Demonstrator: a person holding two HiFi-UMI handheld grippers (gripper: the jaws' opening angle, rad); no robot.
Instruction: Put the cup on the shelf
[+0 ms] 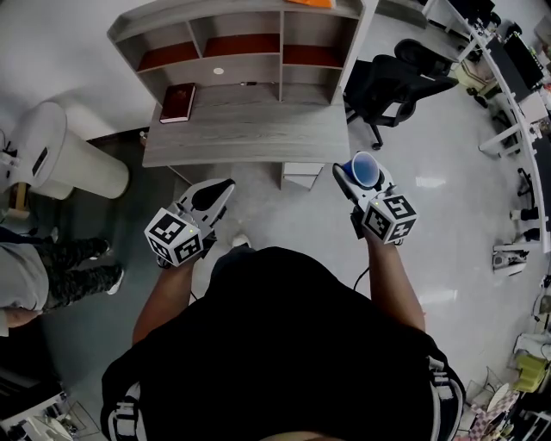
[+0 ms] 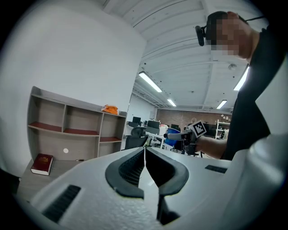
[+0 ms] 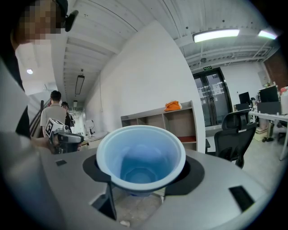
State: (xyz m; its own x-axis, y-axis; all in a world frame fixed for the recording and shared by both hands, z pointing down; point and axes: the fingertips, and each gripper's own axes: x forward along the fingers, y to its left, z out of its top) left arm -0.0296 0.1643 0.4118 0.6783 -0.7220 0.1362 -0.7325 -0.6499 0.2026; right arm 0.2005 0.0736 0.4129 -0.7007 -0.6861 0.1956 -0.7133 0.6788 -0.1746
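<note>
A light blue cup (image 3: 140, 159) sits between the jaws of my right gripper (image 3: 141, 175), which is shut on it, mouth toward the camera. In the head view the cup (image 1: 365, 170) hangs in the air right of the desk's front corner, held by the right gripper (image 1: 360, 183). The grey shelf unit (image 1: 250, 43) with red-lined compartments stands at the back of the wooden desk (image 1: 245, 129). My left gripper (image 1: 213, 198) is shut and empty, just off the desk's front edge; its black pads (image 2: 145, 165) meet.
A dark red book (image 1: 177, 102) lies on the desk's left side. A black office chair (image 1: 392, 82) stands right of the desk, a white bin (image 1: 65, 155) on its left. An orange thing (image 1: 310, 3) lies on the shelf top. A person's legs (image 1: 60, 263) show at far left.
</note>
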